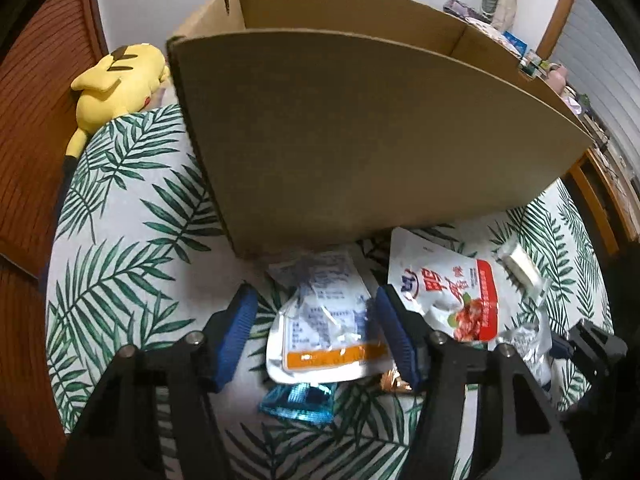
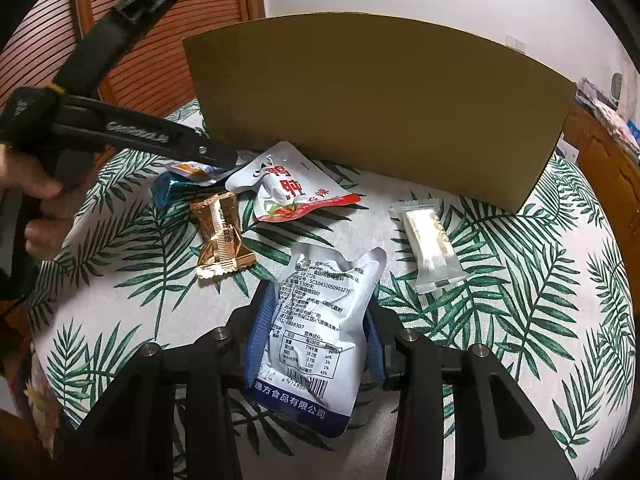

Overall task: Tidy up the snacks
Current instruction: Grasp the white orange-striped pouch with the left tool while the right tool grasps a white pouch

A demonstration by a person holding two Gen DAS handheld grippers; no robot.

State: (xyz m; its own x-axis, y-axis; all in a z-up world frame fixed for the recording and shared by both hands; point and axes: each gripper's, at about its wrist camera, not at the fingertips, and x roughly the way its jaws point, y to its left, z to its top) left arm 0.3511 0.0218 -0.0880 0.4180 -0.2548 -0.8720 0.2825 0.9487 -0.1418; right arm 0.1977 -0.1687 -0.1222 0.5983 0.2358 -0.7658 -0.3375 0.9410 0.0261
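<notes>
Both cameras sit on the grippers and look steeply down, close over the leaf-print cloth point(image 1: 120, 280), facing the cardboard box point(image 1: 360, 128). The left view is nearer to the box. The right view stands to its right and sees the left gripper point(image 2: 224, 158). Both share the red-and-white pouch point(image 1: 460, 292).

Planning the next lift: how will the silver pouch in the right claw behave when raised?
The silver pouch looks creased and soft, so it will probably flop beyond the right claw. Its glossy film may slip. It seems light, lying flat on the leaf-print cloth.
</notes>
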